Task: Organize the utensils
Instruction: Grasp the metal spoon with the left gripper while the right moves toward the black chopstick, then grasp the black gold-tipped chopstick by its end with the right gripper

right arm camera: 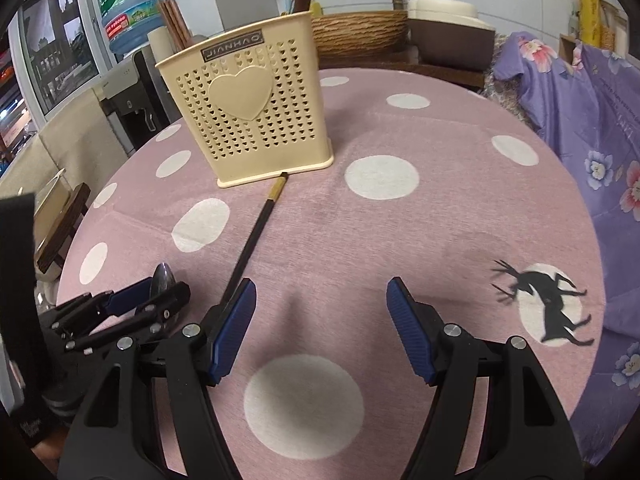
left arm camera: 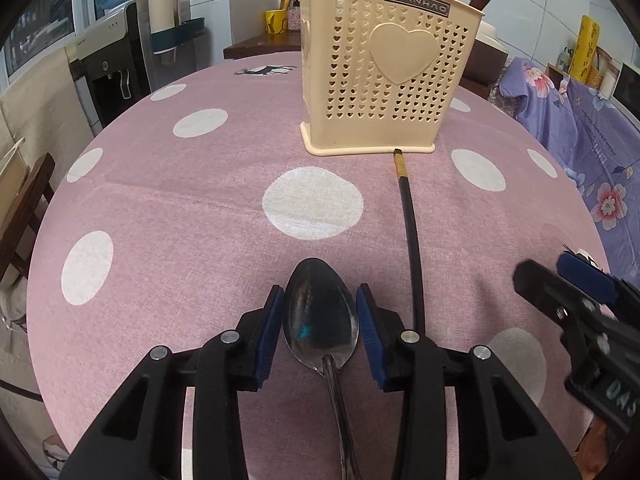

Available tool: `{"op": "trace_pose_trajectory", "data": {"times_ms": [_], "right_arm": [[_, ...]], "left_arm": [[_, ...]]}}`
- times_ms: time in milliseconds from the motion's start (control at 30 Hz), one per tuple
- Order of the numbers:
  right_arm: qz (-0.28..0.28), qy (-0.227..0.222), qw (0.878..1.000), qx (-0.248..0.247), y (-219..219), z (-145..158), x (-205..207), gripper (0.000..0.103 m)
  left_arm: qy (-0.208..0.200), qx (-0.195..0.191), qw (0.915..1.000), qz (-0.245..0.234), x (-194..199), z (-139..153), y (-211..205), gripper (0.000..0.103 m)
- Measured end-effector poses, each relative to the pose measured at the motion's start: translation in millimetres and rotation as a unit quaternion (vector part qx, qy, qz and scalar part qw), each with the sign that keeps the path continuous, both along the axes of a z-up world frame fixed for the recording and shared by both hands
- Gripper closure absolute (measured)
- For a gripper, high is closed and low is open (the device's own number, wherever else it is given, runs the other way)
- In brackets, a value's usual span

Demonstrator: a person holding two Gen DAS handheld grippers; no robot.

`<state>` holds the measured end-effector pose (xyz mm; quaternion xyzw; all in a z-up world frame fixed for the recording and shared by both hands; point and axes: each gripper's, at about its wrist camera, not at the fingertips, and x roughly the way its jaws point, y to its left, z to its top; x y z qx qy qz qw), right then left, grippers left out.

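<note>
Left wrist view gives you one metal spoon [left arm camera: 320, 312], one black chopstick [left arm camera: 412, 248] with a gold band near its far end, and one cream utensil holder [left arm camera: 384, 76] with heart-shaped holes, all on the round table [left arm camera: 200, 200] under a pink cloth with white dots. Your left gripper [left arm camera: 320, 332] has the spoon's bowl squarely between its two blue pads [left arm camera: 268, 332], the handle running back between the black arms toward the camera. The pads flank the bowl's widest part with little or no gap; you cannot tell from this view whether they already press on it. The spoon lies toward the table's near edge, well apart from the holder.

The chopstick lies just beside the spoon on its right side, its gold-banded end touching or nearly touching the holder's base. The holder stands upright toward the far edge, with several wooden handles rising out of it.

Your right gripper [right arm camera: 320, 324] has its fingers spread wide with only cloth between them; the chopstick's near end passes behind its left finger [right arm camera: 236, 328].
</note>
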<state>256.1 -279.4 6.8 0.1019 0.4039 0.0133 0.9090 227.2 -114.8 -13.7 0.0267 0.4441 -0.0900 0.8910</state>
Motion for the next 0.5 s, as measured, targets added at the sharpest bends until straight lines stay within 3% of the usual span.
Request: {"op": "trace_pose_trajectory", "data": {"times_ms": [233, 367, 500], "right_arm": [[0.035, 0.029, 0.999, -0.014, 32, 1, 49, 0.049], [0.029, 0.060, 0.998, -0.020, 43, -10, 80, 0.060], [0.013, 0.074, 0.997, -0.028, 49, -19, 99, 0.064]], "left_arm": [[0.000, -0.005, 1.0000, 0.000, 1, 1, 17, 0.066], [0.002, -0.006, 1.0000, -0.004, 1, 1, 24, 0.066], [0.001, -0.008, 0.9999, -0.006, 1, 1, 28, 0.066]]}}
